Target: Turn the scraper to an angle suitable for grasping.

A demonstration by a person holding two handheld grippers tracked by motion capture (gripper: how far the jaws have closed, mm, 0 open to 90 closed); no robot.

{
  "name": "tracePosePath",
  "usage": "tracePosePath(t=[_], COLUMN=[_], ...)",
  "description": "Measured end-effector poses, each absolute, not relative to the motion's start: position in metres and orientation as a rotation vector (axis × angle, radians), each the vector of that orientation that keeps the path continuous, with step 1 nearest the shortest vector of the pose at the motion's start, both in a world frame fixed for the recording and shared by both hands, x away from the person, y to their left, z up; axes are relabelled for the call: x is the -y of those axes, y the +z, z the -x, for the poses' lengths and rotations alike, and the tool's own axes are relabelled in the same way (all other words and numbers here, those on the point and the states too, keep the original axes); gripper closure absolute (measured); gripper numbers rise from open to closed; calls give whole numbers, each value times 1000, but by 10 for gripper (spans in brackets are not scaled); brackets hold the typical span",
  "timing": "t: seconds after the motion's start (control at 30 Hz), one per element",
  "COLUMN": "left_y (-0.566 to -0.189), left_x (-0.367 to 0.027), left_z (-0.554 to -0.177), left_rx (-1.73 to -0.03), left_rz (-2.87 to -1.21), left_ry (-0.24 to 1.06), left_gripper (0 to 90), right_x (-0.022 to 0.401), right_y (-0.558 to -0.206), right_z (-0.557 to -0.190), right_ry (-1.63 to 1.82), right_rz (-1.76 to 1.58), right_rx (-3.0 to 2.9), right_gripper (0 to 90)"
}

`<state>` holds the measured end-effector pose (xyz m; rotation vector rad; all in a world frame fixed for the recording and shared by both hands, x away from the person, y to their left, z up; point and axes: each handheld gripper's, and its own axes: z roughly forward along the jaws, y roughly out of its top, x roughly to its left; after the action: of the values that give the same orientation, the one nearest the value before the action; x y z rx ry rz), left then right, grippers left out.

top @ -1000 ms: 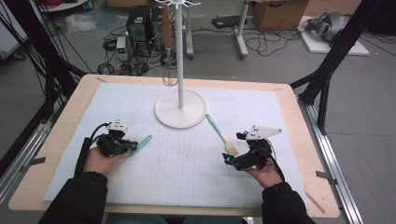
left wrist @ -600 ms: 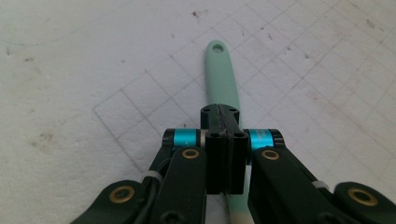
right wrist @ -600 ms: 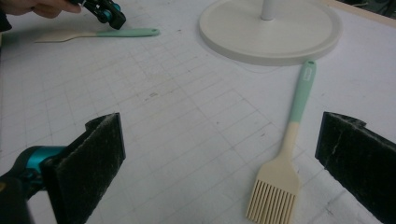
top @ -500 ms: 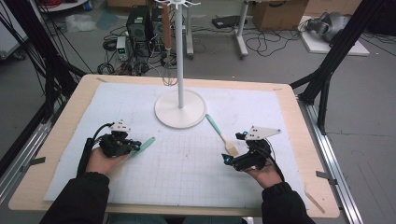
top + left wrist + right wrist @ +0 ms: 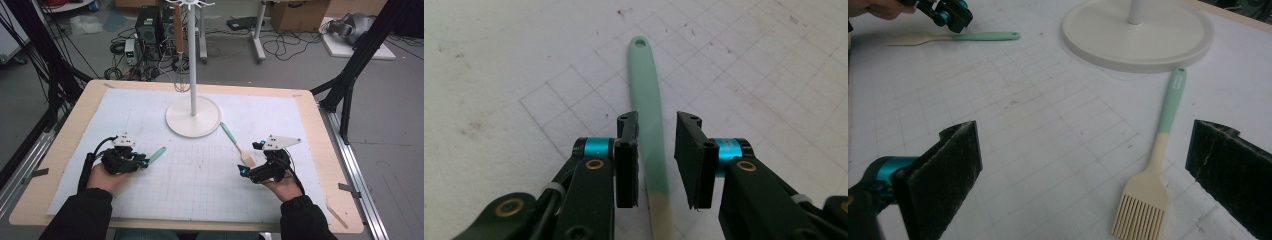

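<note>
Straddling the spatula [image 5: 647, 125] handle, my left claw [image 5: 657, 145] stands slightly open, having crept forward along it. My right claw [image 5: 1088, 175] gapes wide beside the brush [image 5: 1153, 175], unmoved.

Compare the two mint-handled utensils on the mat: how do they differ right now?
The mint-handled cream spatula lies between the left gripper fingers, which are open around its handle; the mint-handled cream basting brush lies free ahead of the wide-open right gripper. The brush ends in bristles. Both have hanging holes.

Mint-and-cream brush [image 5: 1153, 175], mint-handled spatula [image 5: 647, 110], white grid-lined mat [image 5: 200, 175], black tongs [image 5: 657, 160].
</note>
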<state>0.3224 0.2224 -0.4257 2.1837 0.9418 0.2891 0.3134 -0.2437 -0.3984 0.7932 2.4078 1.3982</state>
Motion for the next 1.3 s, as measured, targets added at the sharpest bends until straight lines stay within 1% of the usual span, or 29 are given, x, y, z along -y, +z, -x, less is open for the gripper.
tracePosePath(t=[0.43,0.7,0.87,0.93,1.13,1.23,1.3], left_y=[-432,-434,-434,-433,-432,-431,-429], left_x=[-224,-221,-216,-215,-216,-217,-215], left_z=[-317,-314,-312,-312,-312,-312,-312], left_rx=[-961,-969,-994,-998,-989,-969,-955], left_rz=[-2220,-2237,-2236,-2242,-2247,-2247,-2257], left_ry=[299,336,376,380,370,333,331], left_gripper=[709,717,785,788,797,799,800], right_x=[244,244,243,243,243,243,242], right_y=[-398,-399,-399,-399,-399,-399,-399], right_z=[-313,-313,-313,-313,-313,-313,-313], right_ry=[1396,1391,1388,1386,1386,1386,1384], right_rz=[-793,-793,-794,-789,-788,-796,-790], right_rx=[-2404,-2403,-2403,-2403,-2403,-2407,-2412], right_gripper=[2,2,2,2,2,2,2])
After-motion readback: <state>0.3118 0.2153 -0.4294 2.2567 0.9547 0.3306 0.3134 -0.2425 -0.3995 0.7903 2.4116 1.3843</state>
